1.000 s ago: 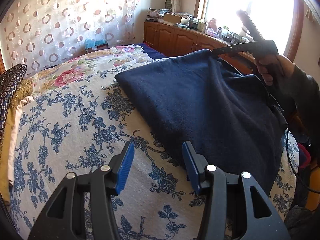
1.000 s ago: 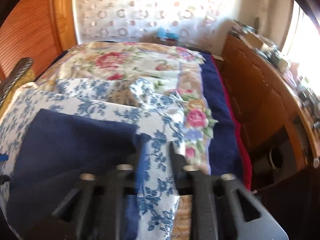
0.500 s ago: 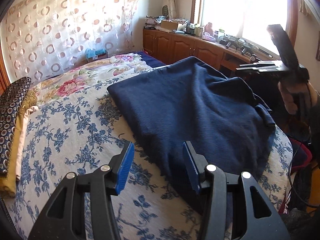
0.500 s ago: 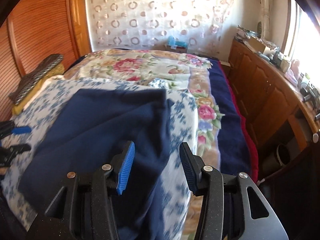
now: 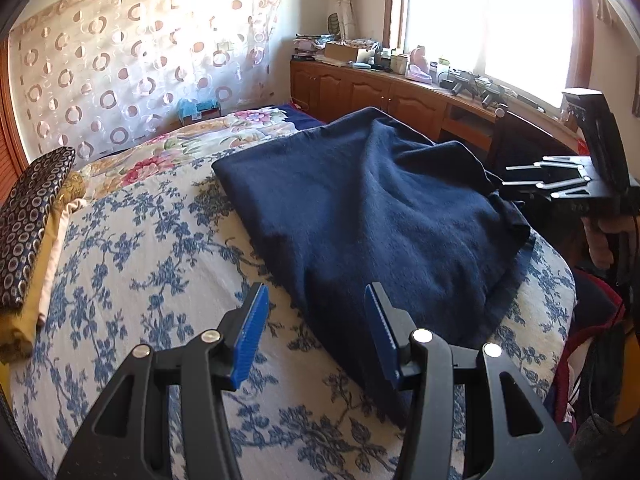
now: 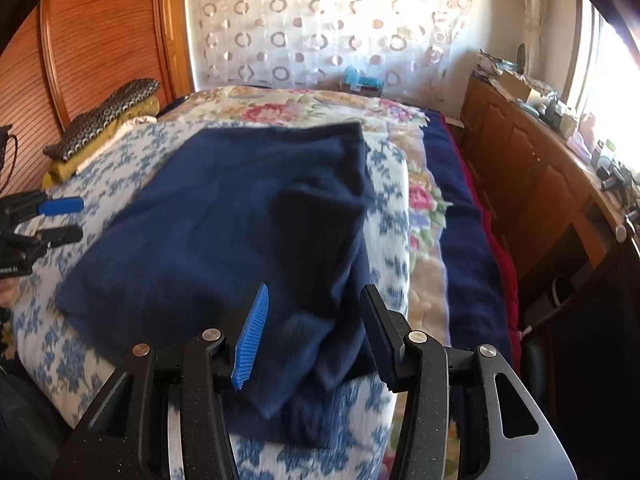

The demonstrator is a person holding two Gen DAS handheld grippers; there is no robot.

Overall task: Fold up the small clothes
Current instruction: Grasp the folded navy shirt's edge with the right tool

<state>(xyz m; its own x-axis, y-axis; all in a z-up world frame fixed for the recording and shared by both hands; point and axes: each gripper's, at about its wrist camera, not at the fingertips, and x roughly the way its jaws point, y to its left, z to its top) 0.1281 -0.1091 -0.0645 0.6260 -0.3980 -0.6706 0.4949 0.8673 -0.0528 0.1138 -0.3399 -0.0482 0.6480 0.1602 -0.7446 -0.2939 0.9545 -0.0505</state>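
A dark navy garment (image 5: 372,216) lies spread and partly folded over on the blue-flowered bedspread (image 5: 132,264); it also shows in the right wrist view (image 6: 224,236). My left gripper (image 5: 316,332) is open and empty, just above the garment's near left edge. My right gripper (image 6: 312,332) is open and empty above the garment's near right corner. The right gripper also shows at the right of the left wrist view (image 5: 560,180), off the bed's edge. The left gripper shows at the left of the right wrist view (image 6: 60,220).
Folded patterned and mustard cloths (image 5: 32,220) are stacked at the bed's left side. A wooden cabinet (image 5: 384,96) with clutter runs under the window. A floral quilt (image 6: 304,108) covers the far bed. Bags (image 5: 592,340) lie on the floor at right.
My right gripper let go of the garment's corner, opened and pulled back off the bed. The garment now lies flat. My left gripper stayed open and drew back slightly.
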